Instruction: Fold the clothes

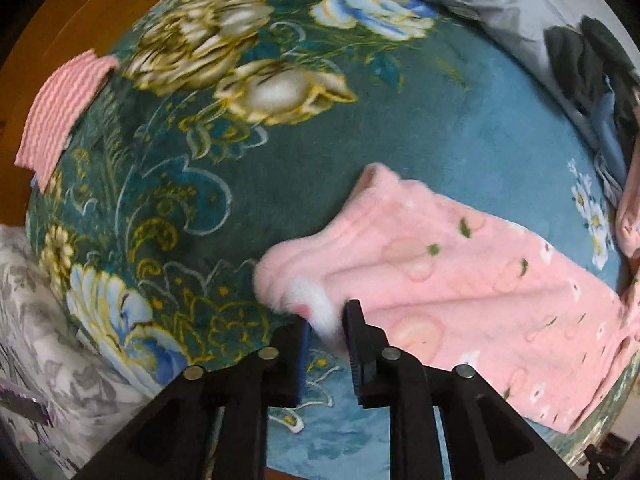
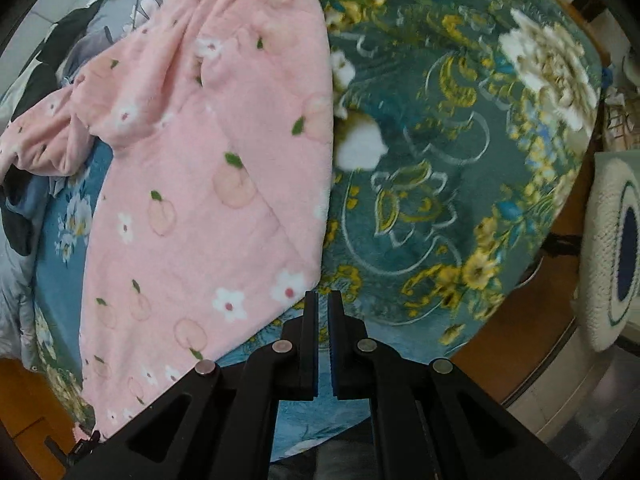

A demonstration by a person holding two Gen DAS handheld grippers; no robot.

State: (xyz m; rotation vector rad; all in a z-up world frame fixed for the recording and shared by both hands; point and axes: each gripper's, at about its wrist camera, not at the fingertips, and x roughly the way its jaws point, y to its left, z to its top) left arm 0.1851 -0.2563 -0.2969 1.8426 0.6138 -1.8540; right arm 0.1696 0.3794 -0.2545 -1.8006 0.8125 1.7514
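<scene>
The pink fleece garment [image 2: 208, 184] with its peach-and-flower print is lying half-folded on the teal floral blanket [image 2: 440, 200], its straight edge running down the middle of the bed, a sleeve still bunched at the far side. I am holding the left gripper [image 1: 326, 320] narrowly parted around a white-tipped corner of it, the pads not pressing. My right gripper [image 2: 323, 300] is hanging shut and empty beside the hem. Further folds, I judge, are remaining.
</scene>
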